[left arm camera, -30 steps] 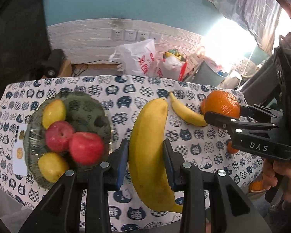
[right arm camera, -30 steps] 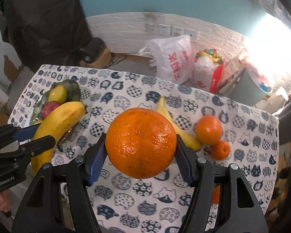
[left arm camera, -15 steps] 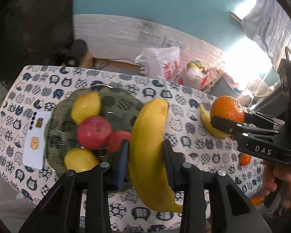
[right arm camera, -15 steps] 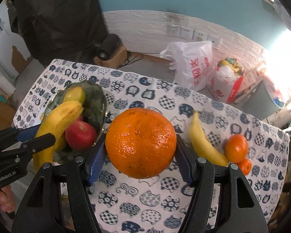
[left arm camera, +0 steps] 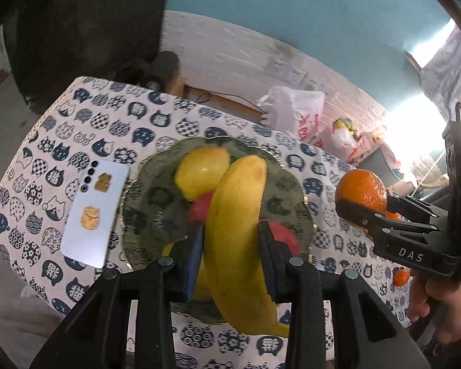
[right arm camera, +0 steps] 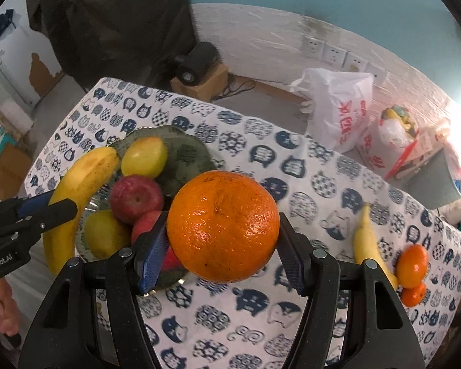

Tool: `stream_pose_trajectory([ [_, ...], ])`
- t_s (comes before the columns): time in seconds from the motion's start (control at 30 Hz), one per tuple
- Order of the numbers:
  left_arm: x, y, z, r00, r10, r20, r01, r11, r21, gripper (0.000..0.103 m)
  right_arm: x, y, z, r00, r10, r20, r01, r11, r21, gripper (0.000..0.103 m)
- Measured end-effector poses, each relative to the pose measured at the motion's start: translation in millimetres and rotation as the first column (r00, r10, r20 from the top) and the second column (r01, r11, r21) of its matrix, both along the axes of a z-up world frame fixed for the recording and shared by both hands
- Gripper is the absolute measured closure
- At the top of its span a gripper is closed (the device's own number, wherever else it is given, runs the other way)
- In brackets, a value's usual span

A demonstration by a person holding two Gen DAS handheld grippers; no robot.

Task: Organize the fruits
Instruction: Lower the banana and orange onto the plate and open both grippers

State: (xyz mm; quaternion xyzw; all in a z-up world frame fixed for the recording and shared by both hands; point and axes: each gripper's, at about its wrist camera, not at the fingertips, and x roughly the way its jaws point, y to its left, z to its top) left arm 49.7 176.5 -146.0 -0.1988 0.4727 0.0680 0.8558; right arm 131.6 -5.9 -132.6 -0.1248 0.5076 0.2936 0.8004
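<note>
Partly done: plate (right arm camera: 181, 150) at left of frame already carrying apples and yellow fruit. Left gripper (left arm camera: 230, 246) clamped on a banana (left arm camera: 236, 230) above the plate; right gripper (right arm camera: 221, 240) clamped on an orange (right arm camera: 222, 226) beside it. Still loose on the desk (right arm camera: 292, 160), lower right: small banana (right arm camera: 368, 243), two small oranges (right arm camera: 411, 264).

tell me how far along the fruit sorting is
Done: apples and yellow fruit sit in the glass plate. In hand: left gripper clamps a banana, right gripper an orange. Left: a second banana and two small oranges on the tablecloth.
</note>
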Motion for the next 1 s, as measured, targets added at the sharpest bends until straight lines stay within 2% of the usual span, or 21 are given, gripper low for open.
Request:
stream_pose_trajectory([
  [0.53, -1.6, 46.5, -36.9, 0.994, 0.081, -0.076, -0.083, 0.996, -0.023, 0.068, 14.2, 52.0, -44.0, 0.997, 0.035, -0.073, -0.039, 0.998, -0.047, 0.037],
  [0.63, -1.9, 53.5, -40.1, 0.994, 0.084, -0.070, -0.087, 0.995, -0.039, 0.079, 16.2, 59.3, -48.2, 0.996, 0.040, -0.082, -0.044, 0.998, -0.051, 0.037],
  [0.83, -4.7, 62.9, -37.6, 0.992, 0.113, -0.063, -0.117, 0.991, -0.062, 0.079, 18.9, 72.9, -53.5, 0.994, 0.049, -0.099, -0.055, 0.997, -0.058, 0.037],
  [0.9, -5.6, 63.2, -38.3, 0.991, 0.116, -0.069, -0.121, 0.990, -0.075, 0.070, 18.4, 75.4, -51.9, 0.995, 0.046, -0.087, -0.051, 0.997, -0.054, 0.035],
  [0.97, -6.0, 61.0, -37.9, 0.990, 0.119, -0.072, -0.123, 0.990, -0.067, 0.057, 18.6, 77.1, -46.5, 0.997, 0.046, -0.068, -0.049, 0.998, -0.045, 0.034],
  [1.0, -6.2, 59.8, -36.9, 0.990, 0.119, -0.072, -0.123, 0.991, -0.057, 0.056, 18.6, 77.3, -42.6, 0.997, 0.048, -0.063, -0.051, 0.998, -0.036, 0.033],
])
